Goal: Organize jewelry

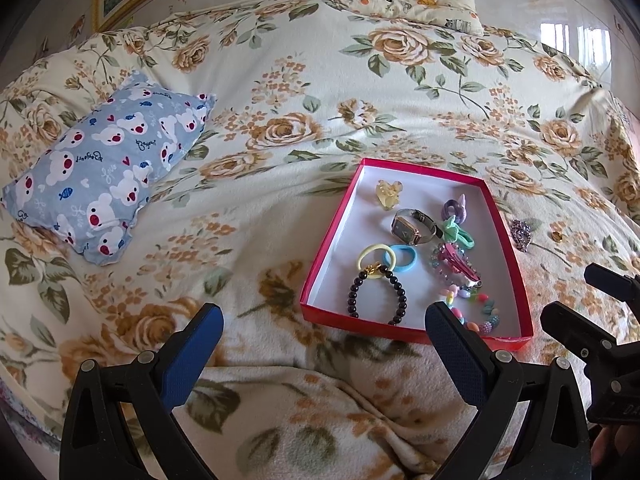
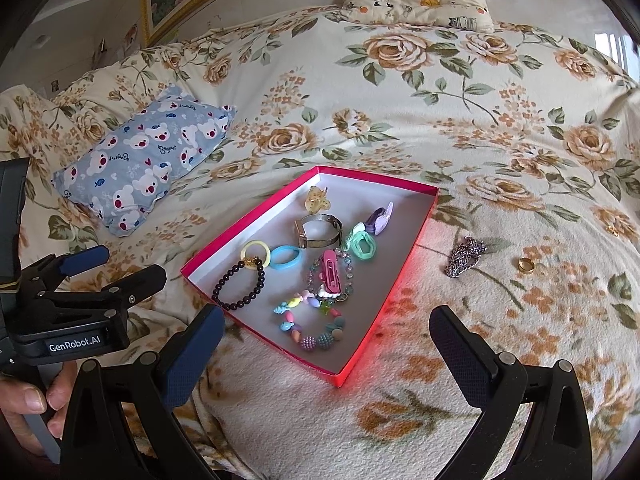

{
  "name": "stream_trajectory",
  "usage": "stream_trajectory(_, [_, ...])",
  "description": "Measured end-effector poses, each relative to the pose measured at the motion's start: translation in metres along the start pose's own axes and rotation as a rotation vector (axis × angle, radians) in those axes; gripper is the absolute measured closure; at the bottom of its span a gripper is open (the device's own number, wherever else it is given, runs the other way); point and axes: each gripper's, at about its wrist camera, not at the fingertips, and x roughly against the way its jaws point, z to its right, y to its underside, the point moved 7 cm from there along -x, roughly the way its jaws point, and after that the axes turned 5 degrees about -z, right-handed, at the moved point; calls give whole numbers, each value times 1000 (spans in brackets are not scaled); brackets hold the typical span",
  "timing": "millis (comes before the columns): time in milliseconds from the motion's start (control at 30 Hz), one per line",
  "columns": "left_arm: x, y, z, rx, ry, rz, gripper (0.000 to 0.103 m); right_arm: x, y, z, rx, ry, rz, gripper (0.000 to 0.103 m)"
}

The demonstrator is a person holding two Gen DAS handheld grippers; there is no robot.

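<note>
One red box (image 2: 404,240) w/ watch (image 2: 320,232), bracelets, hair ties | chain (image 2: 464,260), ring (image 2: 525,265) outside | both jaws apart, empty

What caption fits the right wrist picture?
Open right gripper above a red box of jewelry; chain and ring outside.

soft, even daylight fills both views, bright enough to show colours cleanly. a window reflection (image 1: 576,38) glares white on the glossy wall at about two o'clock in the left wrist view. shadows are faint; the red box (image 2: 400,288) casts a pink glow on the bedspread (image 2: 500,340) at its four o'clock side. strong fisheye bending curves the scene, with dark vignetting in every corner. focus is sharp centrally and softens toward the rims.
</note>
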Motion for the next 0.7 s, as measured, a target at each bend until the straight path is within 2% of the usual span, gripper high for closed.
stream_trajectory(700, [-5,-1,3,-3,5,-13,1,0,1,0,-1,-3,-3,0])
